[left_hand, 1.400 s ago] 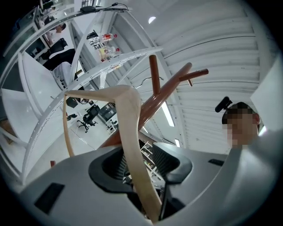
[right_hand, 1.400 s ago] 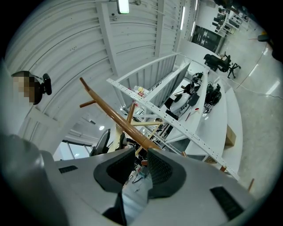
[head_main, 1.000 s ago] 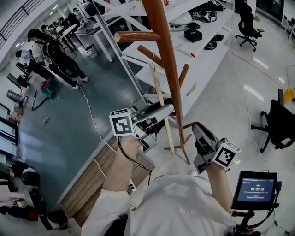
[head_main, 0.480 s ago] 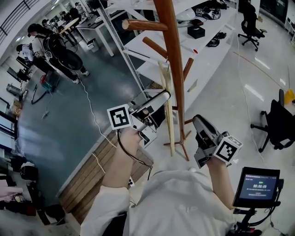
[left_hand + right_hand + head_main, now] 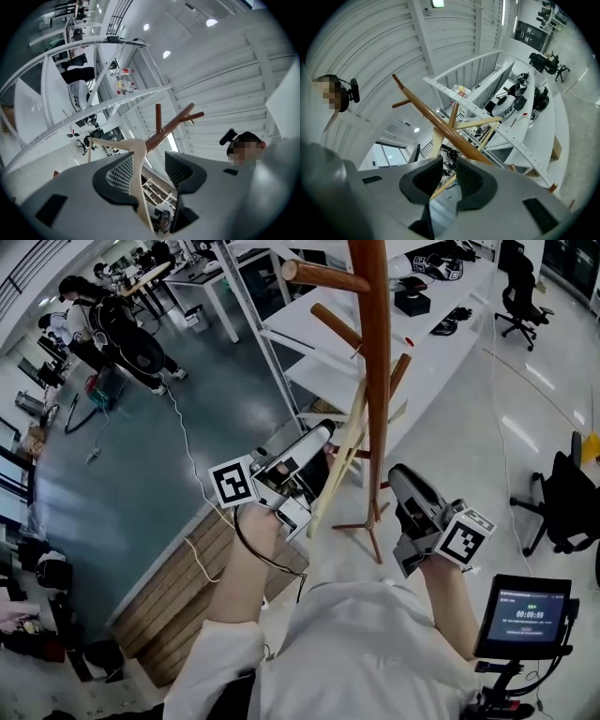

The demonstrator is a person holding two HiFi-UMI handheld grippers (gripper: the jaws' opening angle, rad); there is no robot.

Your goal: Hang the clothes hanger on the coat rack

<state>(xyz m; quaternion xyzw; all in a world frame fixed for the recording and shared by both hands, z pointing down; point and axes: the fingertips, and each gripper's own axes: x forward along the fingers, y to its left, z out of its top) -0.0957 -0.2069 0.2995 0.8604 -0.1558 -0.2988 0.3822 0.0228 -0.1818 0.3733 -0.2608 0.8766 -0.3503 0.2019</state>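
The pale wooden clothes hanger leans tilted at the centre of the head view. Its top reaches up to a lower peg of the brown coat rack, where its small hook seems to sit. Its lower arm passes between the jaws of the left gripper. Those jaws are released: the hanger lies against one pad, with a clear gap to the other. Right of the rack's pole, the right gripper has its jaws slightly parted with nothing between them. Behind the rack, a white worktop runs toward the upper right.
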